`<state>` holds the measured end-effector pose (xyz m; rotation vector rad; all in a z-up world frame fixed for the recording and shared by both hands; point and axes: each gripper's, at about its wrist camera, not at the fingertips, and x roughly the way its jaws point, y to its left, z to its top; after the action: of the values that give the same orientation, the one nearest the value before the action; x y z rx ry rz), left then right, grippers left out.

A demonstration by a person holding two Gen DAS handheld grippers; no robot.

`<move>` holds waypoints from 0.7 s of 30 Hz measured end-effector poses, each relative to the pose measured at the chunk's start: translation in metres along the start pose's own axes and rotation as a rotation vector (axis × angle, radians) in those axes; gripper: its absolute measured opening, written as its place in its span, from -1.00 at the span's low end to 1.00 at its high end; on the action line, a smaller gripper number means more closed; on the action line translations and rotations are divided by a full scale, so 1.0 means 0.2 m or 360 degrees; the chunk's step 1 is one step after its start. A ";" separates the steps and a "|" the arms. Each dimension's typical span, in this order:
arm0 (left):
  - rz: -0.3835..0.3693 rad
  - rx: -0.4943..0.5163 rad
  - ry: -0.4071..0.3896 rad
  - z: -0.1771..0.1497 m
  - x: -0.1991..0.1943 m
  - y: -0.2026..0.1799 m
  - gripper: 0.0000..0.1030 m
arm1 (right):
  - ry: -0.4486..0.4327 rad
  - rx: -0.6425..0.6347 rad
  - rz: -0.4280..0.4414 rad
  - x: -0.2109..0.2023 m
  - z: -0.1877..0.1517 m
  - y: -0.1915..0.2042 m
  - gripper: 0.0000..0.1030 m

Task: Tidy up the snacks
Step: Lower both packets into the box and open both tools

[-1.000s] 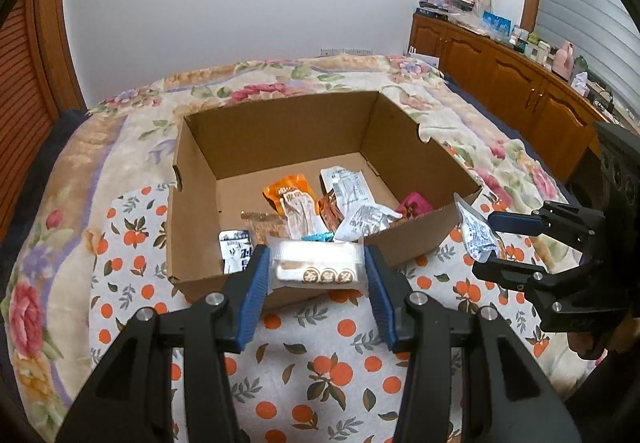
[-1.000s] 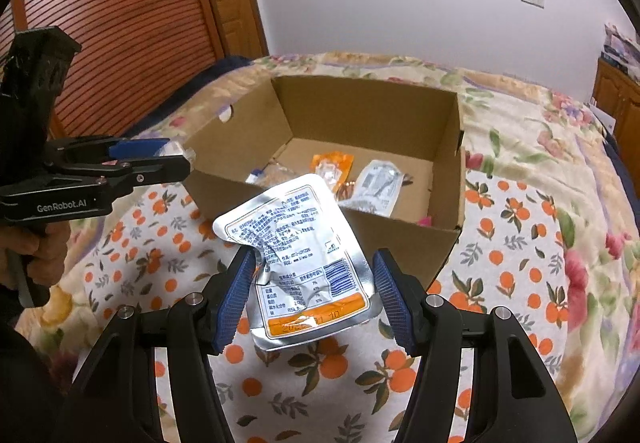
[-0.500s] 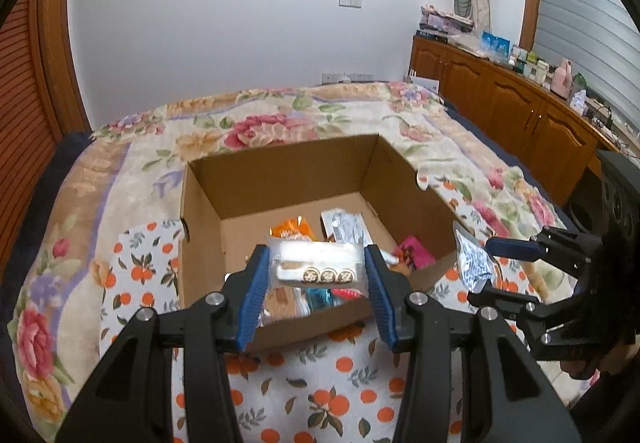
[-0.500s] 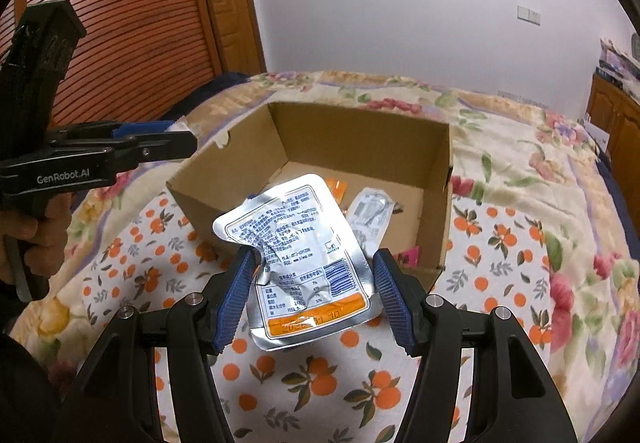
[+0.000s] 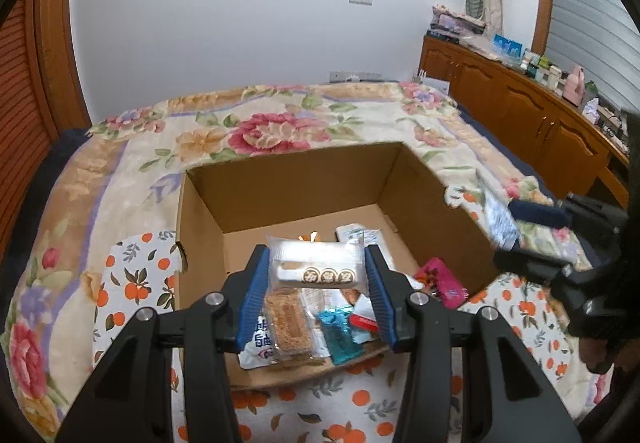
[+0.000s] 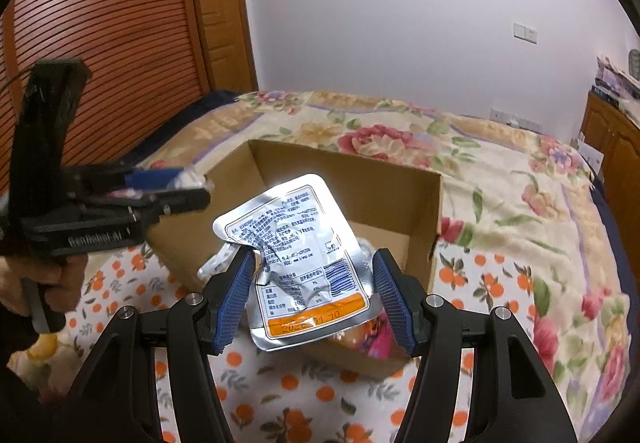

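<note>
My left gripper (image 5: 316,263) is shut on a white wrapped snack bar (image 5: 316,267) with three round gold marks, held over the near side of an open cardboard box (image 5: 288,183). Several snack packets (image 5: 320,323) lie on the box floor beneath it. My right gripper (image 6: 314,271) is shut on a crumpled silver foil pouch (image 6: 296,259) with an orange band, held above the near edge of the same box (image 6: 400,195). In the left wrist view the right gripper (image 5: 520,227) sits at the box's right side; in the right wrist view the left gripper (image 6: 176,187) hangs over its left wall.
The box sits on an orange-print cloth (image 5: 140,283) spread over a floral bedspread (image 5: 260,127). A wooden cabinet (image 5: 520,107) with clutter on top runs along the right wall. A slatted wooden door (image 6: 100,43) stands at the left. A hand (image 6: 48,283) grips the left tool.
Both grippers have moved forward toward the box with their packets still held. The snack bar now hangs over the box interior, and the foil pouch has risen above the box's near edge.
</note>
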<state>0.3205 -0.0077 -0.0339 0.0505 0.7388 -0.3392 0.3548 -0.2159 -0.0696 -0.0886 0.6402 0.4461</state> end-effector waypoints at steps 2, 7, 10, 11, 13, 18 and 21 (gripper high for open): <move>0.0007 -0.0012 0.0029 -0.01 0.06 0.03 -0.09 | 0.0000 -0.0013 0.0001 0.07 0.02 0.00 0.21; -0.0017 -0.0051 0.0092 -0.04 0.19 0.10 -0.09 | 0.0037 -0.0006 0.0026 0.25 0.01 0.00 0.21; -0.0017 -0.0051 0.0132 -0.06 0.25 0.10 -0.09 | 0.0075 0.0001 0.0033 0.36 -0.02 0.01 0.21; -0.0025 -0.0053 0.0146 -0.07 0.27 0.10 -0.09 | 0.0088 -0.0002 0.0030 0.39 -0.03 0.01 0.21; -0.0037 -0.0053 0.0167 -0.08 0.29 0.10 -0.08 | 0.0109 -0.0003 0.0016 0.44 -0.05 0.00 0.21; -0.0047 -0.0034 0.0221 -0.13 0.34 0.07 -0.07 | 0.0160 0.0033 -0.0004 0.53 -0.10 -0.03 0.21; -0.0038 -0.0033 0.0252 -0.15 0.36 0.06 -0.07 | 0.0181 0.0028 -0.0018 0.54 -0.11 -0.02 0.21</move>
<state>0.3542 -0.0120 -0.1051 0.0492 0.8999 -0.3532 0.4207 -0.1841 -0.1525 -0.1015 0.7550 0.4266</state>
